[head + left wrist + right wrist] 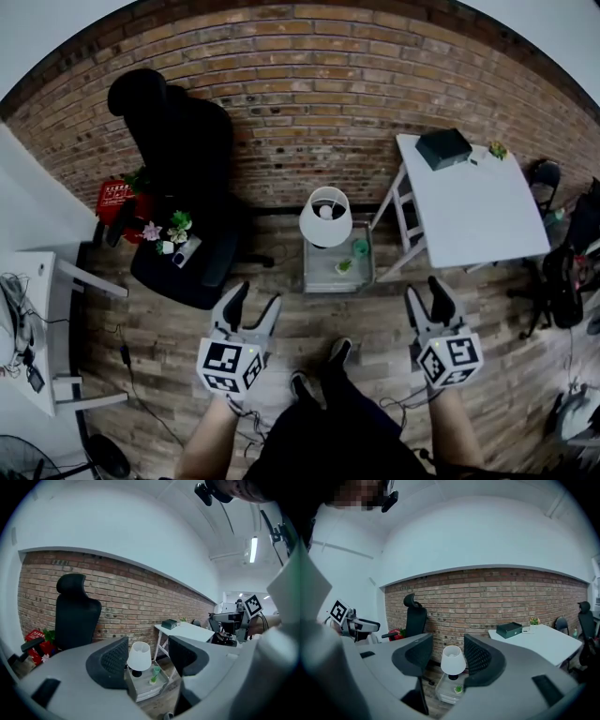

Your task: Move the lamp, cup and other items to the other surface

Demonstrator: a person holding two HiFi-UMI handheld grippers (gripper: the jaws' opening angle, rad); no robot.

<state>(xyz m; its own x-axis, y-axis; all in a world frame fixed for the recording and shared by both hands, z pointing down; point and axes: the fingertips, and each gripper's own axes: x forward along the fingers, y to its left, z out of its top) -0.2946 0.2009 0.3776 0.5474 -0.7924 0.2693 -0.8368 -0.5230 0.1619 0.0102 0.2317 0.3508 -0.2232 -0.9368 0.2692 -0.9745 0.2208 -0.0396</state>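
Both grippers are held out over the wood floor (309,323), short of the furniture and well apart from every item.

Left gripper (256,300): jaws apart, nothing between the pads. In the left gripper view we see the lamp only through the gap, far off.

Right gripper (425,294): jaws likewise apart and empty. The same lamp is framed in its gap, also far off.

Lamp (325,216): white shade, dark base, upright on the low grey counter (319,277), which stands against the brick wall (309,94).

Also on the low grey counter, to the right of the lamp:
- a green cup (361,247), upright
- a small green plant (344,266), nearer to us than the cup

Cup and plant sit near each other; we cannot tell whether they touch.

Right of the low grey counter stands a white counter (469,211). It carries a dark box (443,147) near its far edge and a small potted plant (497,149) at the far corner. The rest of its top is bare.

Left of the low grey counter stands a black office chair (183,141). On its seat we note a bunch of flowers (169,232). A red object (114,195) sits just beside them on the left; we cannot tell what it is.

The person's dark shoes (339,352) show on the floor between the two grippers.
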